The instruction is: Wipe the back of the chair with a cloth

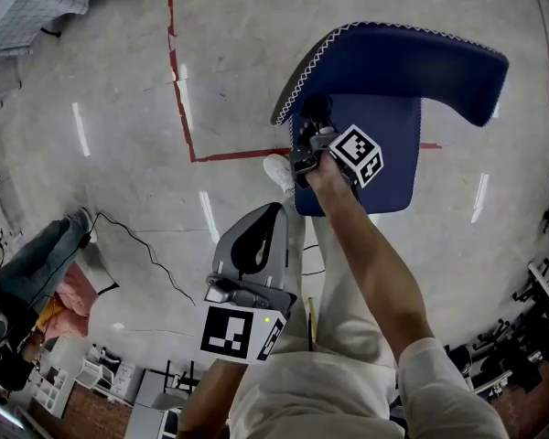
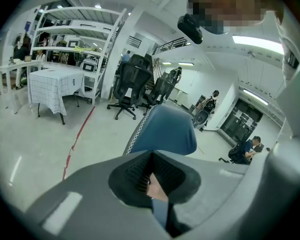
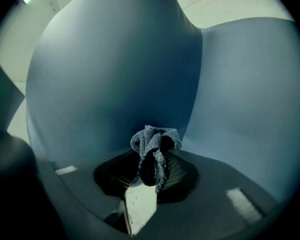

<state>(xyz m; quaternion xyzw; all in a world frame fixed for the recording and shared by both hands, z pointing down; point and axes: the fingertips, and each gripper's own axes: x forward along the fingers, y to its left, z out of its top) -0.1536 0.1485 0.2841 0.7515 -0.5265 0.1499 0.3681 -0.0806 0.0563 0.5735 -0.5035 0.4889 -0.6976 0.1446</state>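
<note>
At the chair's (image 1: 403,62) backrest: 1 cloth (image 3: 155,146), pinched and close in.
Counted here are 1 blue chair, 1 small grey cloth and 2 grippers. The right gripper (image 3: 152,176) has its fingers clamped on the bunched cloth, just before the backrest; whether it is touching, I cannot tell. The left gripper (image 2: 150,176) hangs well apart from the chair, fingers together on nothing. Risks, as I judge them: drag on the fabric could tug so small a bunch free, and the unsteadied chair could shift under a push.
</note>
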